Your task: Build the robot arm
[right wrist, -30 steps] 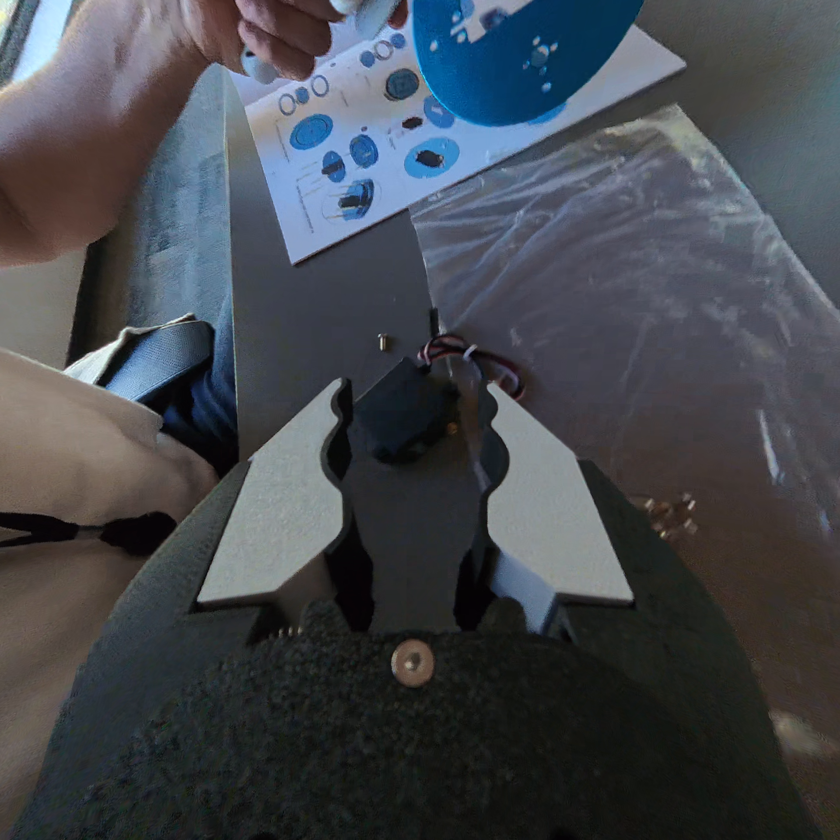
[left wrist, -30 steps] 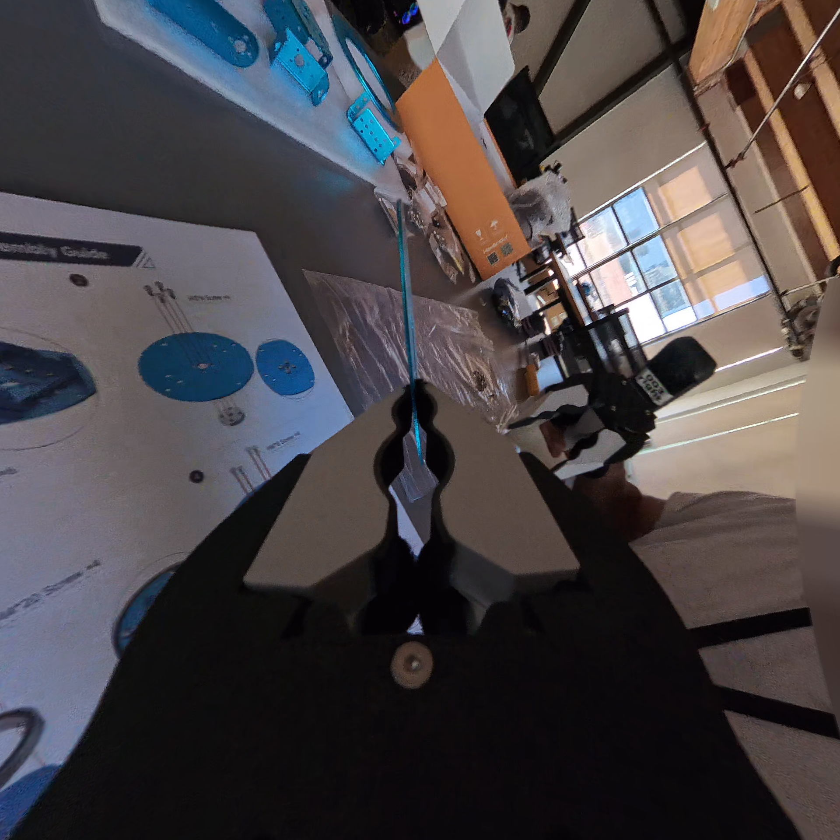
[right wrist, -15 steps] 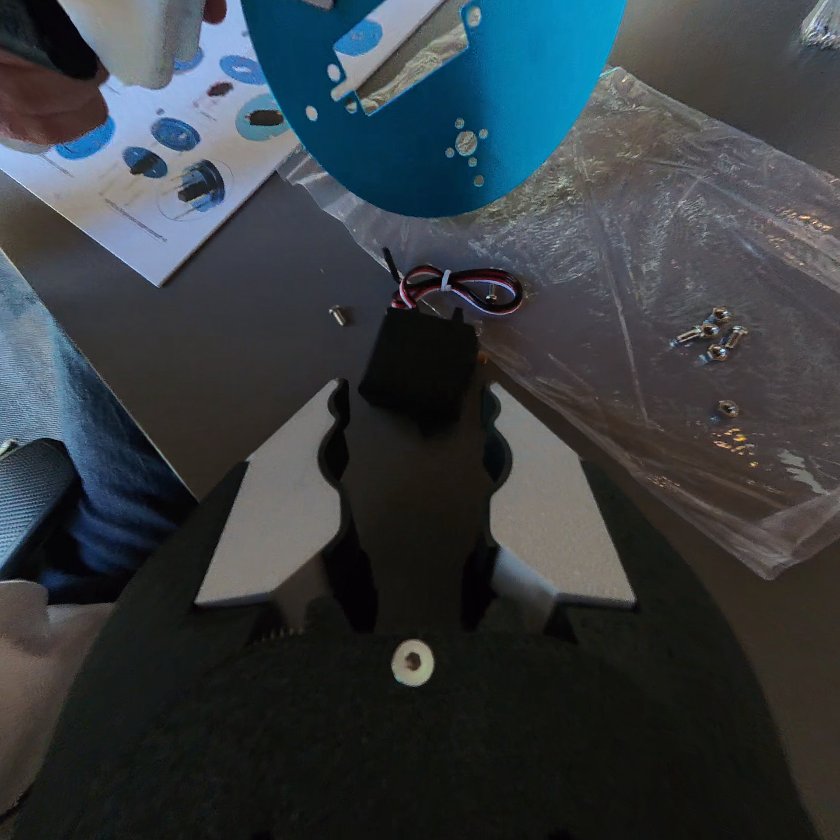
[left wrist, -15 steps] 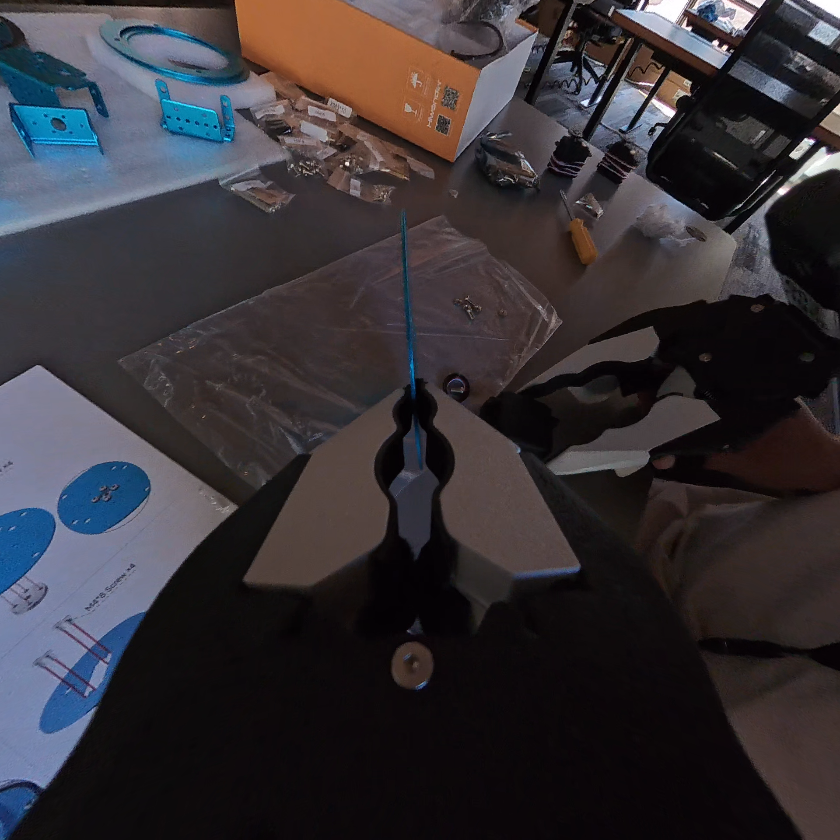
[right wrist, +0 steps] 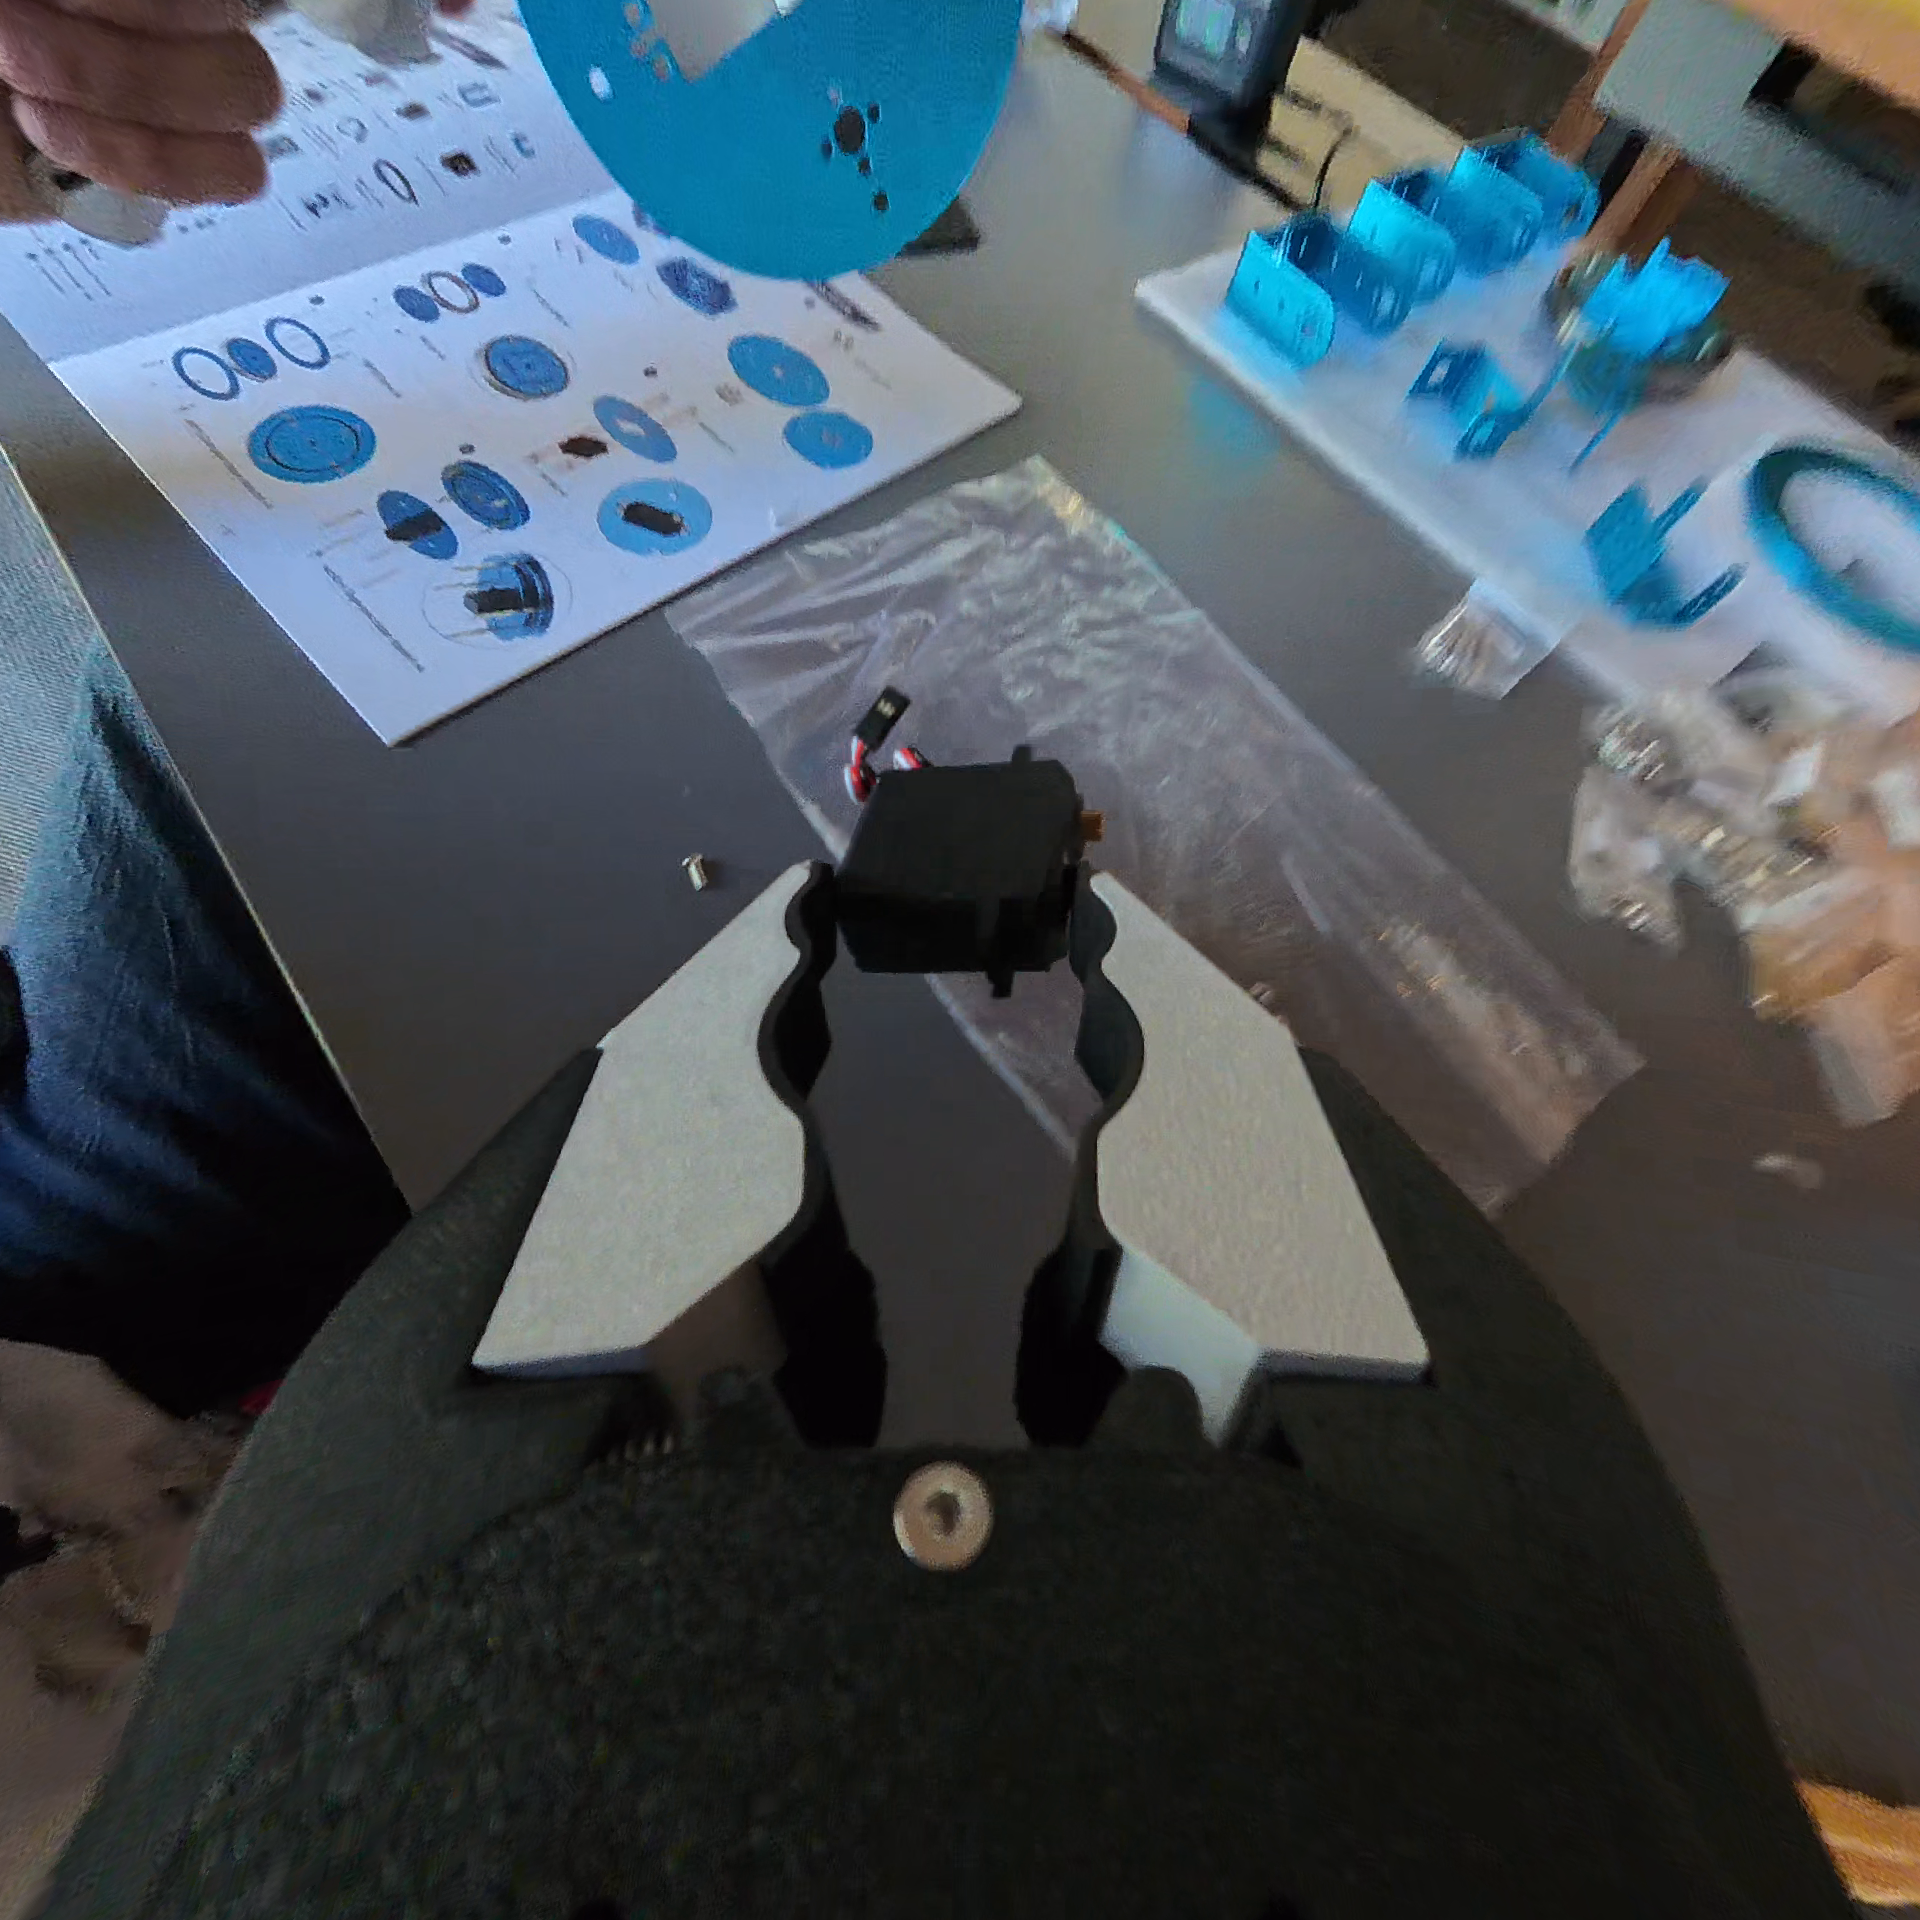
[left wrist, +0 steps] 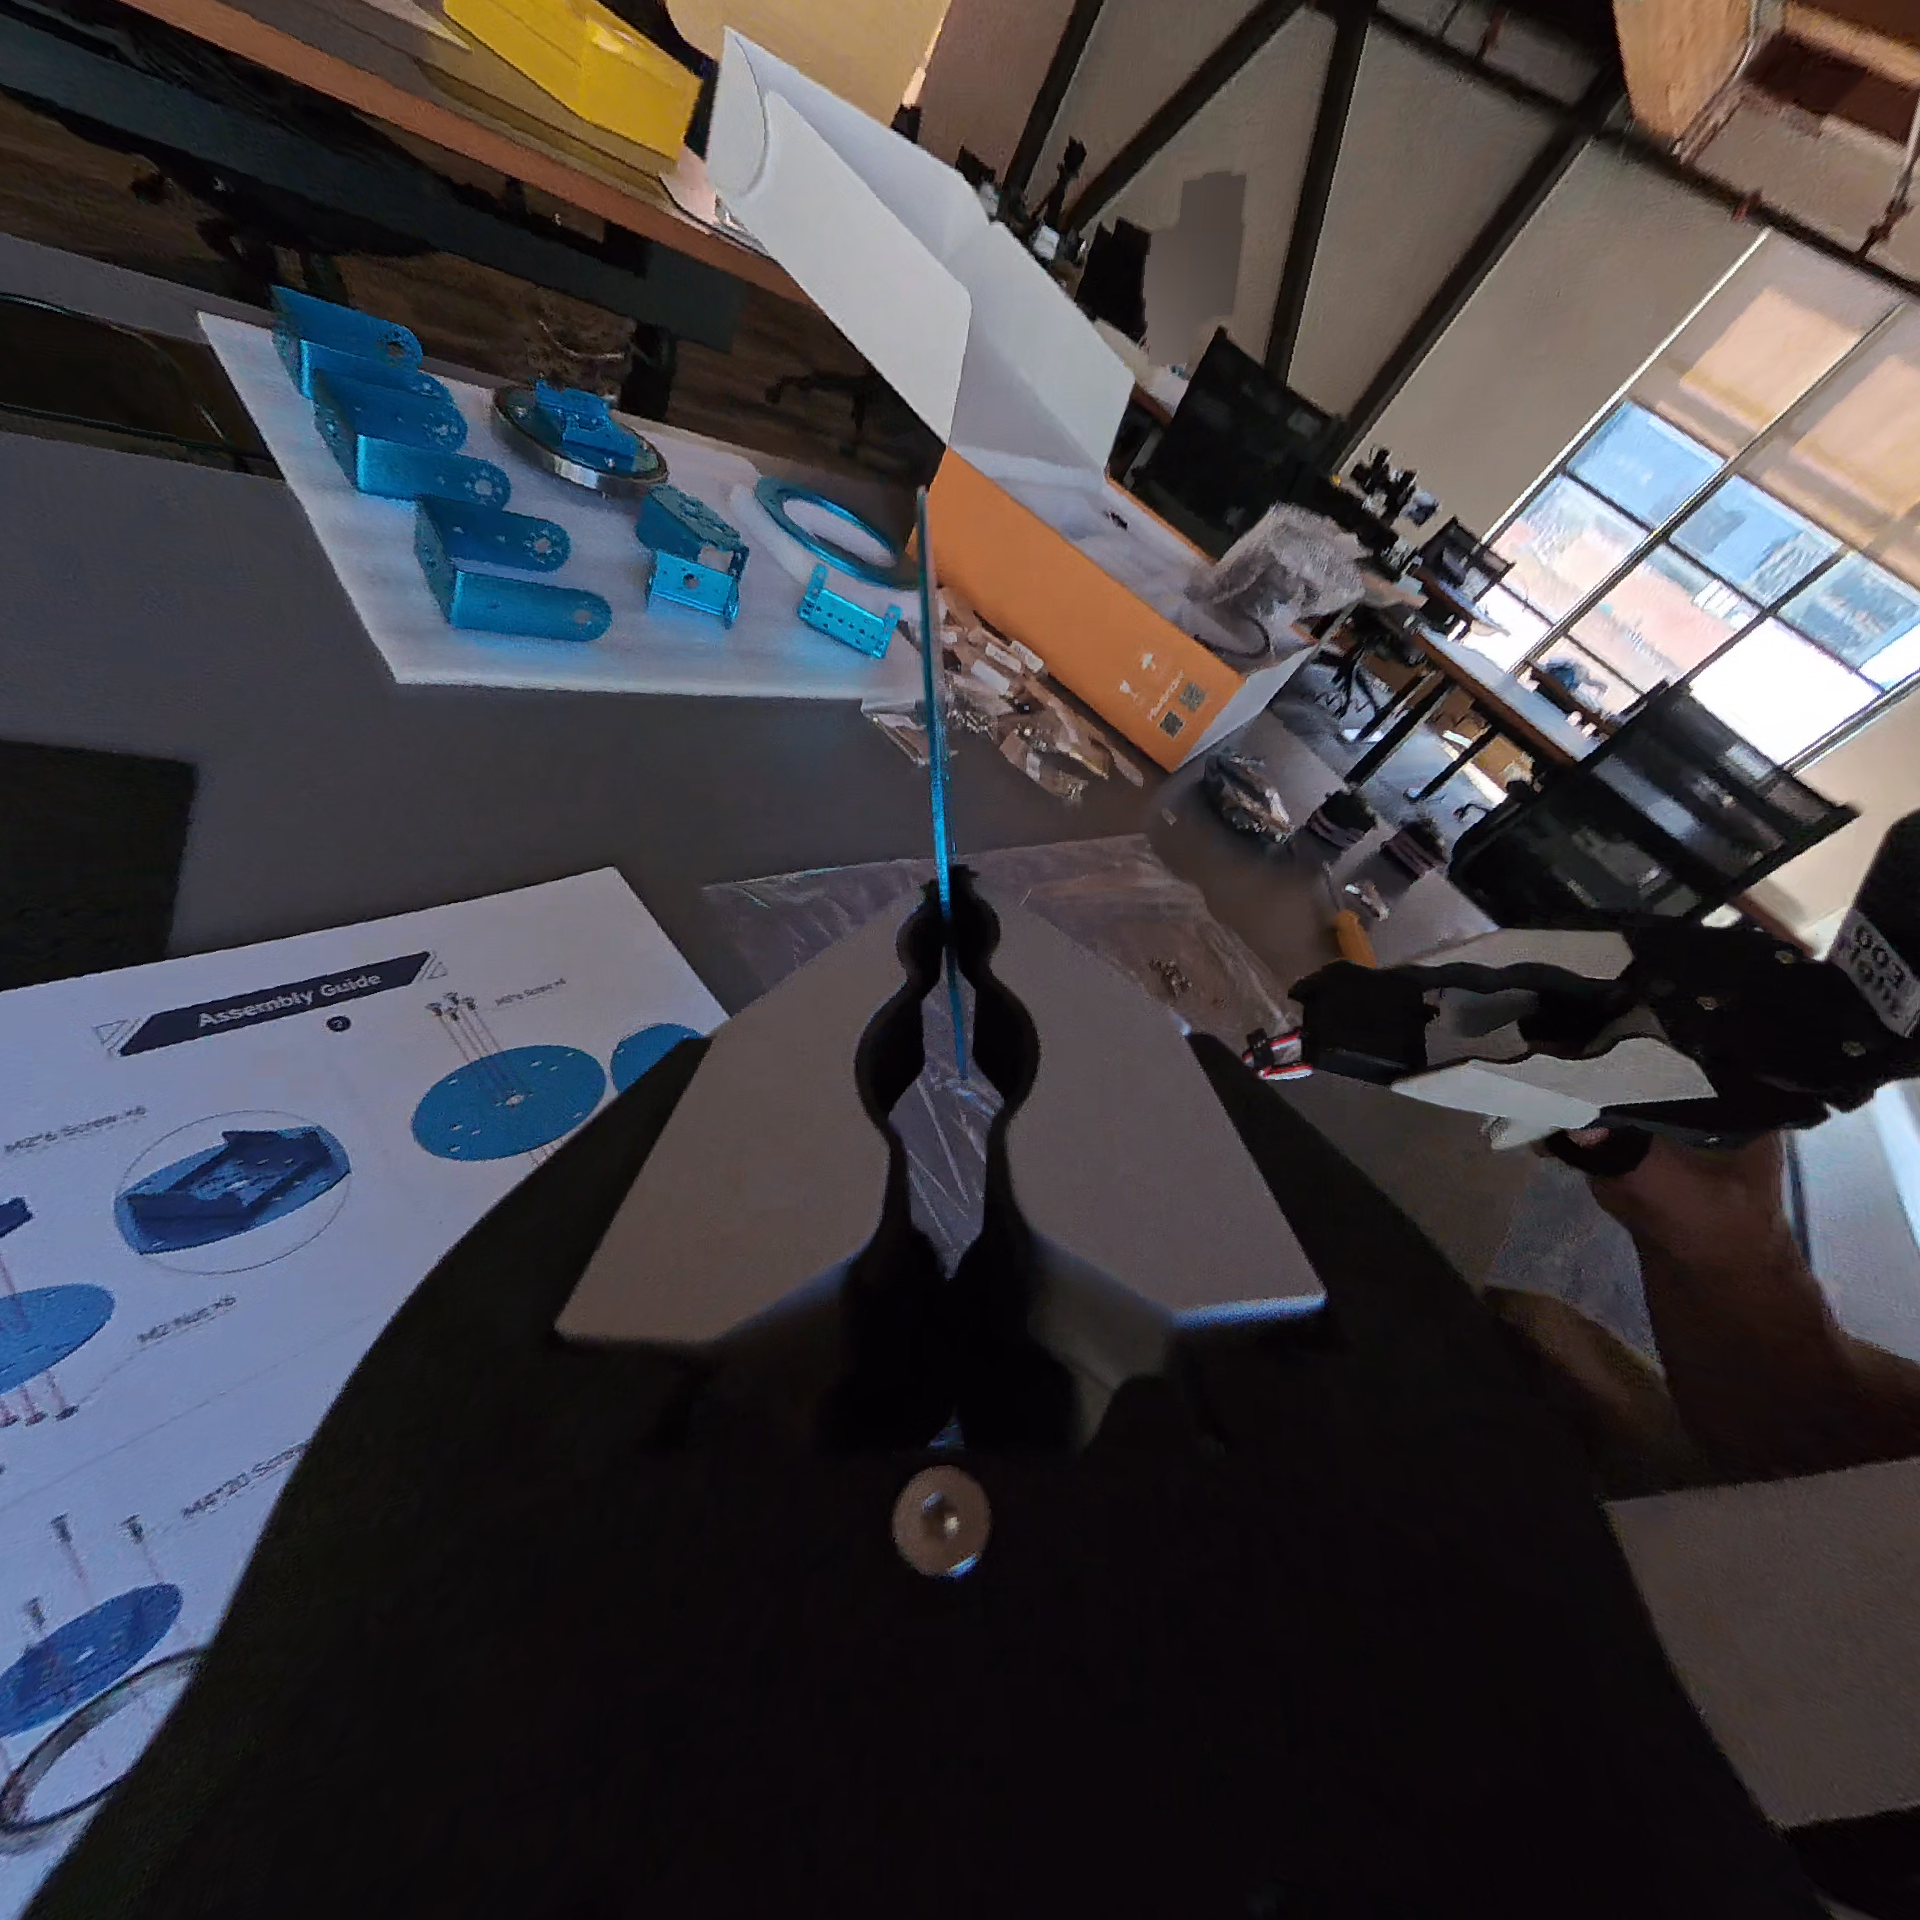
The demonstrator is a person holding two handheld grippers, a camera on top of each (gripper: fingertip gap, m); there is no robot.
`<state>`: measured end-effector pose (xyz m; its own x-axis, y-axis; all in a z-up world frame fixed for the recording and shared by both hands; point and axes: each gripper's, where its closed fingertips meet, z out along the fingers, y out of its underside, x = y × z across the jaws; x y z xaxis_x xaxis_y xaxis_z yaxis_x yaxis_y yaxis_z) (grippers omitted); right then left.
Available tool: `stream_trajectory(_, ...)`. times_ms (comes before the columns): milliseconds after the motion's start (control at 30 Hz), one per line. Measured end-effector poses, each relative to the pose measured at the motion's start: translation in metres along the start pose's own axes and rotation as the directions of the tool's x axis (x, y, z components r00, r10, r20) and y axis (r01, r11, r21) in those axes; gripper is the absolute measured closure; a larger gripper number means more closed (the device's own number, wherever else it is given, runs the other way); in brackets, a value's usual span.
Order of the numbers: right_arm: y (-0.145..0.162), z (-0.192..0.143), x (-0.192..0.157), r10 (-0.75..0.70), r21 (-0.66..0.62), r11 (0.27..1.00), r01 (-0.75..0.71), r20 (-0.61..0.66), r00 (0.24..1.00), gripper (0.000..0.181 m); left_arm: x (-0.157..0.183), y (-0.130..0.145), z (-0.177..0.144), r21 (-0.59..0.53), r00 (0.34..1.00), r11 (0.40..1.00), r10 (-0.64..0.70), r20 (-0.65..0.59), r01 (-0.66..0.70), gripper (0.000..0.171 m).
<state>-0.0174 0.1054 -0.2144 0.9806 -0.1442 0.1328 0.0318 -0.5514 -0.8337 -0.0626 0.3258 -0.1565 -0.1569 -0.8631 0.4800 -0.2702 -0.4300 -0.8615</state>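
My left gripper (left wrist: 948,904) is shut on a thin blue metal disc (left wrist: 938,717), seen edge-on and standing up between the fingertips. In the right wrist view the same disc (right wrist: 790,135) hangs at the top, flat face showing, with a rectangular cut-out and small holes, beside a hand (right wrist: 125,114). My right gripper (right wrist: 951,894) is shut on a black servo (right wrist: 961,862) and holds it above the grey table (right wrist: 520,831); its red, white and black wires (right wrist: 883,748) trail behind. In the left wrist view the right gripper (left wrist: 1340,1034) holds the servo (left wrist: 1351,1023) to the right of the disc, apart from it.
A printed assembly sheet (right wrist: 468,416) lies at the left, a clear plastic bag (right wrist: 1143,779) under the servo, a loose screw (right wrist: 694,871) beside it. Blue brackets on white foam (right wrist: 1403,270), a blue ring (right wrist: 1829,551), small hardware bags (right wrist: 1714,831) and an orange box (left wrist: 1070,613) stand farther off. The tips of one gripper are about 25 cm away from the tips of the other. The loose screw (right wrist: 694,871) lies some 10 cm from my right tips, 20 cm from my left tips.
The left view has tilted up from the table toward the room, the disc still gripped. The right gripper has turned toward the blue brackets with the servo, whose wires have come up off the bag.
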Motion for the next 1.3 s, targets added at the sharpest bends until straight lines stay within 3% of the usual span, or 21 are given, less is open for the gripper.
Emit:
stream_trajectory(200, -0.061, -0.003, 0.052, -0.253, 0.029, 0.965, 0.259, -0.125, 0.959, 0.137, -0.002, -0.010, 0.023, 0.112, 0.964, 0.962, -0.233, -0.129, 0.248, 0.171)
stream_trajectory(333, -0.102, 0.010, 0.073, -0.377, 0.047, 0.917, 0.396, -0.216, 0.901, 0.137, 0.003, -0.001, 0.049, 0.130, 0.909, 0.907, -0.375, -0.183, 0.400, 0.171)
stream_trajectory(500, -0.118, 0.047, 0.074, -0.430, 0.024, 0.900, 0.435, -0.109, 0.896, 0.137, 0.011, 0.003, 0.062, 0.168, 0.897, 0.886, -0.404, -0.177, 0.432, 0.171)
stream_trajectory(633, -0.117, 0.064, 0.049, -0.333, 0.061, 0.943, 0.328, 0.196, 0.922, 0.137, 0.006, 0.004, 0.064, 0.186, 0.930, 0.912, -0.352, -0.107, 0.367, 0.171)
stream_trajectory(767, -0.123, 0.075, 0.041, -0.224, 0.060, 0.974, 0.217, 0.365, 0.904, 0.137, 0.007, 0.010, 0.072, 0.168, 0.935, 0.920, -0.343, -0.086, 0.353, 0.171)
stream_trajectory(967, -0.148, 0.079, 0.051, -0.221, 0.107, 0.975, 0.196, 0.346, 0.912, 0.137, 0.012, 0.020, 0.089, 0.155, 0.915, 0.902, -0.389, -0.111, 0.403, 0.171)
stream_trajectory(1100, -0.156, 0.089, 0.063, -0.245, 0.098, 0.969, 0.228, 0.241, 0.939, 0.137, 0.014, 0.022, 0.100, 0.166, 0.885, 0.870, -0.445, -0.138, 0.464, 0.171)
stream_trajectory(1300, -0.166, 0.087, 0.064, -0.037, 0.207, 0.978, -0.038, 0.346, 0.938, 0.137, 0.018, 0.021, 0.108, 0.164, 0.772, 0.762, -0.577, -0.267, 0.627, 0.171)
